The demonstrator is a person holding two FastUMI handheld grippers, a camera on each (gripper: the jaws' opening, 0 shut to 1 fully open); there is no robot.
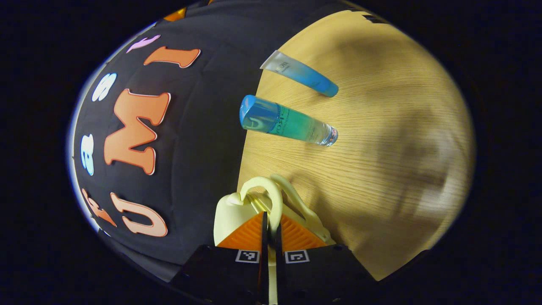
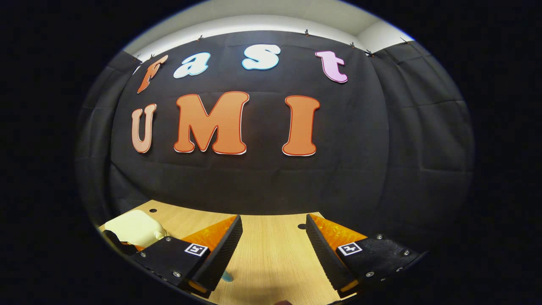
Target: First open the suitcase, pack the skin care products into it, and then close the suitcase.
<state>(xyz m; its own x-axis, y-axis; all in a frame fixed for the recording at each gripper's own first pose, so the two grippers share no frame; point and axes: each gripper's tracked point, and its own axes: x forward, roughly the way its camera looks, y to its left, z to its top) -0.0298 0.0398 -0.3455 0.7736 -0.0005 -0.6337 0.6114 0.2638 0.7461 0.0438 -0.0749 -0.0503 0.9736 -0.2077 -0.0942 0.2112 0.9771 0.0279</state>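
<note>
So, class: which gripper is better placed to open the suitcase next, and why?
Left. The left gripper is already shut on the pale suitcase's handle, while the right gripper hangs open over the bare table.

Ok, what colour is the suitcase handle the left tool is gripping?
Pale cream-yellow handle, matching the suitcase; clearest in the left gripper view.

suitcase (image 2: pixel 134 227) cut off behind right gripper (image 2: pixel 271 250), tube tip (image 2: pixel 227 277) barely visible
</note>
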